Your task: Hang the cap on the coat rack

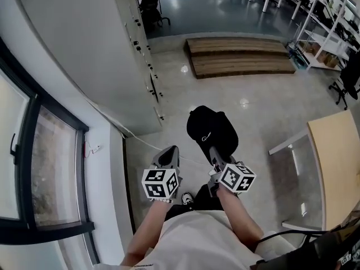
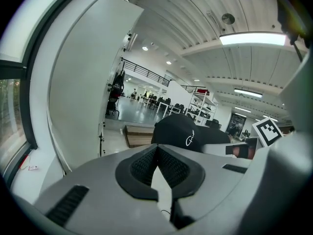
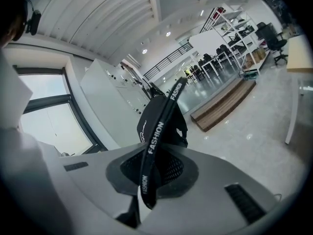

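Note:
A black cap [image 1: 211, 129] hangs in front of me over the grey floor, held by my right gripper [image 1: 214, 151]. In the right gripper view that gripper [image 3: 155, 155] is shut on the cap's black strap [image 3: 160, 129], printed "FASHION", and the cap's crown [image 3: 159, 114] stands just beyond the jaws. My left gripper [image 1: 170, 152] is beside it on the left, apart from the cap, its pads [image 2: 146, 163] pressed together on nothing. From there the cap [image 2: 183, 131] shows to the right. I see no coat rack that I can tell as one.
A tall white cabinet [image 1: 84, 49] with small dark knobs along its edge stands ahead on the left, a window [image 1: 39, 167] beside it. A wooden platform [image 1: 239, 55] lies on the floor ahead. A light wood table [image 1: 337, 162] is at the right.

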`<action>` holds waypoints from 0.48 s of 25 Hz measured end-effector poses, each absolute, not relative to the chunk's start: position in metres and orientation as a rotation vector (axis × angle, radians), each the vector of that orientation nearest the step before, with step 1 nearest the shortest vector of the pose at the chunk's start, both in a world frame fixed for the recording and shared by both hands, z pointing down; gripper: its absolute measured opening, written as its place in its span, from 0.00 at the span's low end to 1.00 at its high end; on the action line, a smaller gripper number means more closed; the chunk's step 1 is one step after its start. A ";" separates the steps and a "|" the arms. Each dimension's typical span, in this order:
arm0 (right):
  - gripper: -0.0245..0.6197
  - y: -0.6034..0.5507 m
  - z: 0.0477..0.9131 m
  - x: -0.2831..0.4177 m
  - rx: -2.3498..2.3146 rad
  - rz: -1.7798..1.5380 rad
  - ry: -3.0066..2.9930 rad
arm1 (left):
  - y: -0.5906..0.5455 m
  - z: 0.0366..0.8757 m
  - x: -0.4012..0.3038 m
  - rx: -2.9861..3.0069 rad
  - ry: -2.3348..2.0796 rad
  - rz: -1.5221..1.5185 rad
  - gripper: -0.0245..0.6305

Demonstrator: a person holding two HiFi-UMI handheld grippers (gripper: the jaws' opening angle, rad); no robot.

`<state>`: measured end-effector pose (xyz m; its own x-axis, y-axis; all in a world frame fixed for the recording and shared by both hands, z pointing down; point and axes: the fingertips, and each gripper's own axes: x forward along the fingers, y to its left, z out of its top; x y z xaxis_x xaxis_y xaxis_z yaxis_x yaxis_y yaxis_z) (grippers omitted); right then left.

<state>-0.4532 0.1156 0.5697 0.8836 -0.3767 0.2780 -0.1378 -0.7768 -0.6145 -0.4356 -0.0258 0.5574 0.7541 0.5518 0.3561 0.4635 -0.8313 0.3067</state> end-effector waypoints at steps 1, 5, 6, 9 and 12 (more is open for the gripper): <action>0.07 0.119 0.569 -0.453 -2.447 -0.517 0.359 | -0.025 0.557 -0.435 2.750 0.809 0.648 0.04; 0.07 0.124 0.565 -0.438 -2.461 -0.497 0.339 | -0.035 0.558 -0.422 2.740 0.784 0.632 0.04; 0.07 0.124 0.565 -0.434 -2.462 -0.496 0.338 | -0.038 0.559 -0.418 2.738 0.778 0.634 0.04; 0.07 0.125 0.564 -0.420 -2.465 -0.493 0.343 | -0.038 0.560 -0.403 2.737 0.772 0.629 0.04; 0.07 0.127 0.567 -0.405 -2.464 -0.491 0.349 | -0.034 0.561 -0.386 2.739 0.772 0.624 0.04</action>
<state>-0.4046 0.1272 0.5667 0.8971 -0.3539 0.2646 -0.1336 -0.7881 -0.6009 -0.3862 -0.0339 0.5606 0.7708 0.5406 0.3372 0.4436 -0.8352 0.3251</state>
